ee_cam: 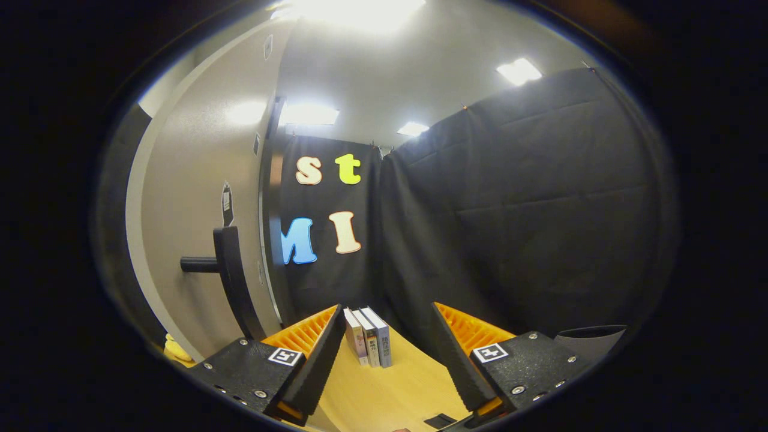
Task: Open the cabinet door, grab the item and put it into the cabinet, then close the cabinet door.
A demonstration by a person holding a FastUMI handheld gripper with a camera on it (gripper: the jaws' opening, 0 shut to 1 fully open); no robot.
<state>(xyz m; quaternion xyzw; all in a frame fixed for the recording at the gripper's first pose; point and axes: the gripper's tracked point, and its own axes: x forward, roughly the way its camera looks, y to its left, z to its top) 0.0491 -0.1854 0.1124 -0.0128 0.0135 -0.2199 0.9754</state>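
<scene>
Tool [384,372] empty, fingers spread wide, hovering over tabletop [390,396]. Cabinet door [192,210] stands just beside on my left, dark handle [231,276] sticking out, near left finger. Whether door is open, I can't tell. Books [369,342] upright ahead between fingers, likely item. I judge opening step in hand; next I swing left, straddle handle, close, pull.

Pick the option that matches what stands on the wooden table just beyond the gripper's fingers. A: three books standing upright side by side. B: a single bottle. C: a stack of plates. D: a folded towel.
A: three books stand upright side by side on the wooden table, just beyond the open gripper, whose fingers hold nothing.
</scene>
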